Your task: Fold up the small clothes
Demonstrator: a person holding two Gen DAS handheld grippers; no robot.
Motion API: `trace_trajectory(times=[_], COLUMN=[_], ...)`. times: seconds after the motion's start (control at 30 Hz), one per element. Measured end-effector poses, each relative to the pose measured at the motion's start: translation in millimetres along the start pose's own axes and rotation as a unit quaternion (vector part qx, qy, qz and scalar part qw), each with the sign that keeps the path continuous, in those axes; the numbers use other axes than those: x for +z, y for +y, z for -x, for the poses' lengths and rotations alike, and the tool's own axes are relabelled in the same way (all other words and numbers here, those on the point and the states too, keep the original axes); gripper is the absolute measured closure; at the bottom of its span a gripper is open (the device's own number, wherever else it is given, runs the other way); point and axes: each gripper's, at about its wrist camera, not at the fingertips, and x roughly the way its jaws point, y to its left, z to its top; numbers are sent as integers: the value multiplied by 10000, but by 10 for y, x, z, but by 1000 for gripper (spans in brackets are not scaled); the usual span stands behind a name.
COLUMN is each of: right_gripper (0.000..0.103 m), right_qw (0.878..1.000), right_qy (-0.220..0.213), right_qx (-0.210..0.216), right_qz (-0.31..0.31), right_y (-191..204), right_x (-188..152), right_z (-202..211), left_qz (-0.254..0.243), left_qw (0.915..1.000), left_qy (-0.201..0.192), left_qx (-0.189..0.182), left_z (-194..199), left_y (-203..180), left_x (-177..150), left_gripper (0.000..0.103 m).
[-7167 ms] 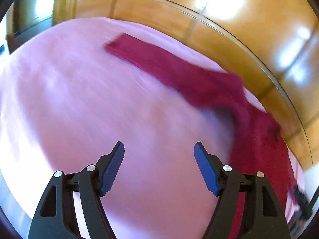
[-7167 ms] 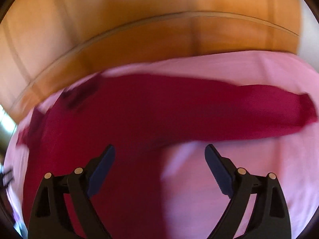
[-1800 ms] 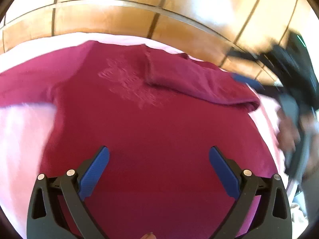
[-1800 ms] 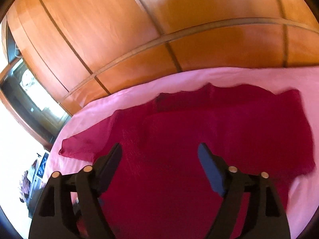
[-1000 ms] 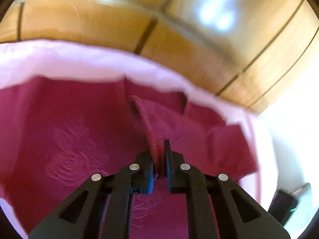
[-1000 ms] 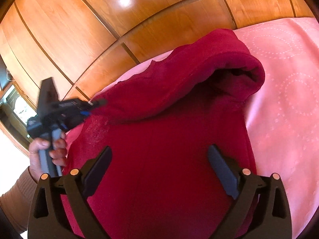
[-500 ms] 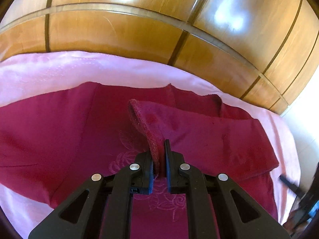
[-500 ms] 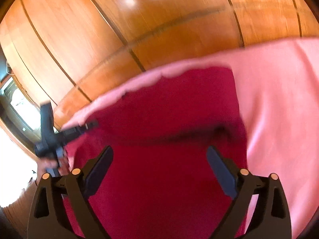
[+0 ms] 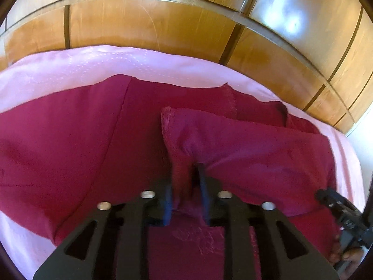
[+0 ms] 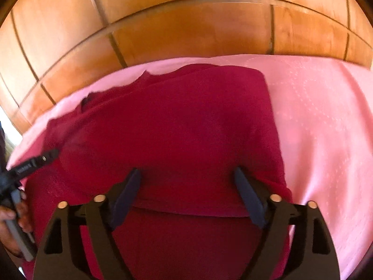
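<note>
On the pink bedspread [image 9: 70,63], near its far edge by the wooden panels [image 9: 139,28], the red top [image 9: 70,144] lies spread. My left gripper [image 9: 185,182] is opening; the folded-over sleeve's cuff [image 9: 180,154] sits loose between the jaws, its length running right across the body. My right gripper [image 10: 186,196] hangs wide, empty, over that side. The unfolded sleeve lies leftward, nearer my left hand.
</note>
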Motion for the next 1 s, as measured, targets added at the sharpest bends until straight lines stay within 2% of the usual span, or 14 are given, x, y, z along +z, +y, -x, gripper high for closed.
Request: trace_trajectory(times=[0.07, 0.13, 0.23, 0.37, 0.43, 0.5, 0.6, 0.7, 0.8, 0.87, 1.0], right_gripper=[12, 12, 11, 9, 9, 9, 8, 8, 7, 7, 7], right_qw=[9997, 9995, 9991, 9986, 9987, 9987, 9984, 9980, 9979, 9979, 9978], right_qy=[30, 25, 10, 11, 3, 5, 1, -7, -3, -1, 1], right_qx=[-160, -232, -319, -405, -384, -395, -441, -499, -521, -525, -529], right_qz=[169, 222, 272, 341, 324, 331, 351, 377, 386, 387, 390], right_y=[78, 105, 111, 131, 133, 132, 146, 161, 169, 175, 179], right_x=[-7, -18, -36, -41, -40, -44, -45, -43, -45, -44, -51], right_z=[-24, -36, -35, -24, -20, -18, -11, -8, -11, -16, -15], left_qz=[147, 312, 701, 1435, 1773, 2124, 2524, 3084, 3725, 4138, 4647], left_qw=[9998, 9994, 9974, 9886, 9828, 9754, 9656, 9464, 9184, 8972, 8683], left_qy=[-33, -132, -175, -425, -498, -584, -579, -742, -1053, -1250, -1406], left_qx=[-87, -12, -59, -189, -149, -82, 252, 604, 823, 904, 1011], left_z=[109, 226, 394, 764, 897, 1048, 1211, 1381, 1562, 1663, 1715], left_y=[29, 66, 207, 647, 867, 1170, 1630, 2120, 2596, 2902, 3306], left_x=[-32, -70, -124, -249, -291, -347, -397, -467, -543, -582, -588], left_gripper=[44, 35, 35, 35, 20, 19, 16, 13, 14, 26, 37])
